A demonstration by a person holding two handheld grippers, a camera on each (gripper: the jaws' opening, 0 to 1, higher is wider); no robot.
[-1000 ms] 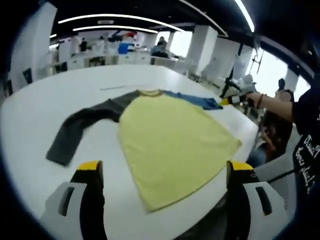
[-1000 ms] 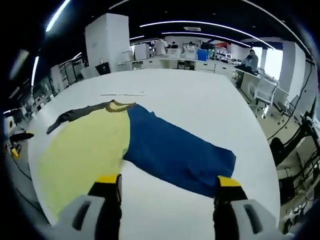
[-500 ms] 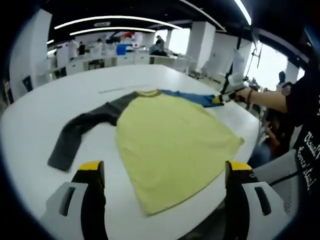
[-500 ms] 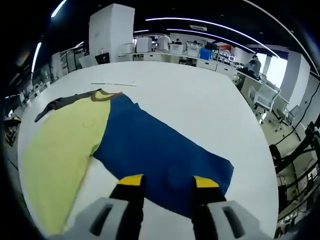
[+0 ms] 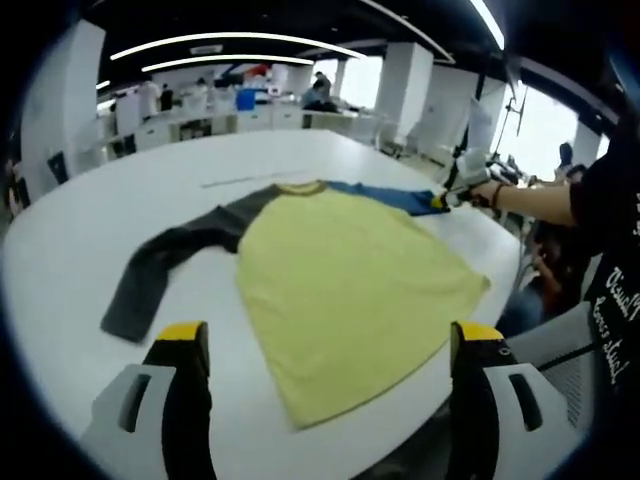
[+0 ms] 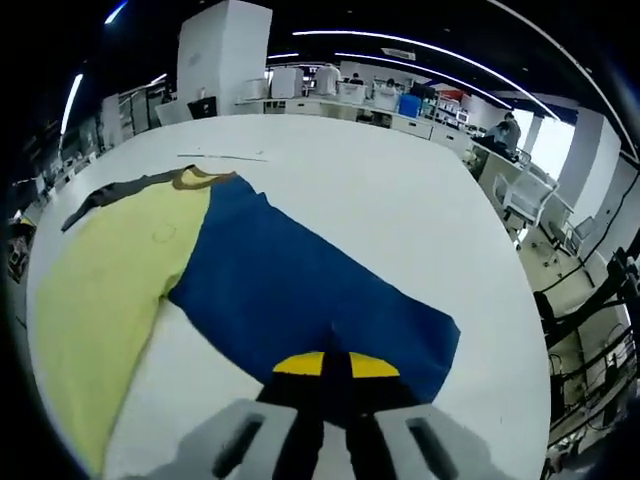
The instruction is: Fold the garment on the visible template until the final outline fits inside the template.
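A long-sleeved shirt lies flat on the white table (image 5: 60, 250). It has a yellow body (image 5: 340, 290), a dark grey sleeve (image 5: 165, 260) and a blue sleeve (image 5: 390, 198). My left gripper (image 5: 330, 335) hangs open above the hem end of the yellow body, both jaws wide apart. In the right gripper view the blue sleeve (image 6: 300, 285) runs from the collar (image 6: 195, 178) down to my right gripper (image 6: 335, 365), whose jaws are shut on the sleeve's cuff end. The right gripper (image 5: 452, 197) also shows at the sleeve's tip in the left gripper view.
A thin line (image 6: 225, 157) marks the table beyond the collar. A person's arm (image 5: 545, 200) and dark clothes stand at the table's right edge. Chairs (image 6: 520, 195) and office desks (image 6: 340, 100) lie past the far rim.
My right gripper has gone from wide open to shut and has come down onto the blue sleeve's cuff end. The left gripper has stayed open and has hardly moved.
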